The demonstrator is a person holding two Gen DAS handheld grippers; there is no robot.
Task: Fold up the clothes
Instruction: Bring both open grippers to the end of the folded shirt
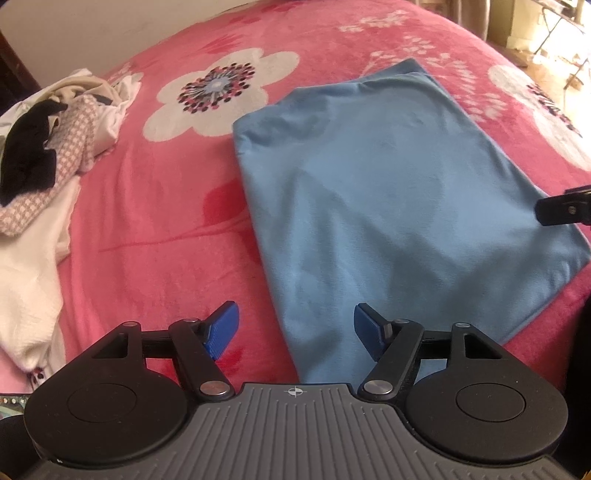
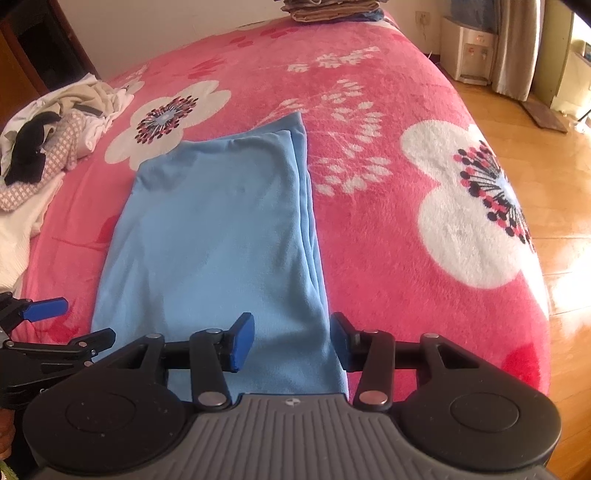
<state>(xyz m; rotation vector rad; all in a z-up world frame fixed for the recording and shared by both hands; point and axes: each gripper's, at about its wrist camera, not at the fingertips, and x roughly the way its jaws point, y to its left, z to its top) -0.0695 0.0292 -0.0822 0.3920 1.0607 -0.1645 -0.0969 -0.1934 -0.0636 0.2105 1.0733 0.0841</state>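
Observation:
A light blue garment [image 1: 388, 192] lies flat on the pink flowered blanket [image 1: 155, 229], folded into a long strip with layered edges along its right side [image 2: 306, 206]. My left gripper [image 1: 295, 325] hovers open over the strip's near left edge, one blue pad above the blanket and the other above the cloth. My right gripper [image 2: 291, 339] is open over the near right edge of the garment [image 2: 221, 229], nothing pinched between its pads. The left gripper [image 2: 62, 325] also shows at the left of the right wrist view. One black finger of the right gripper [image 1: 565, 210] shows at the right edge.
A heap of unfolded clothes [image 1: 40, 166], white, black and patterned, lies at the left of the bed [image 2: 44, 158]. A stack of folded items [image 2: 332, 11] sits at the far edge. The bed drops off on the right to a wooden floor [image 2: 561, 258].

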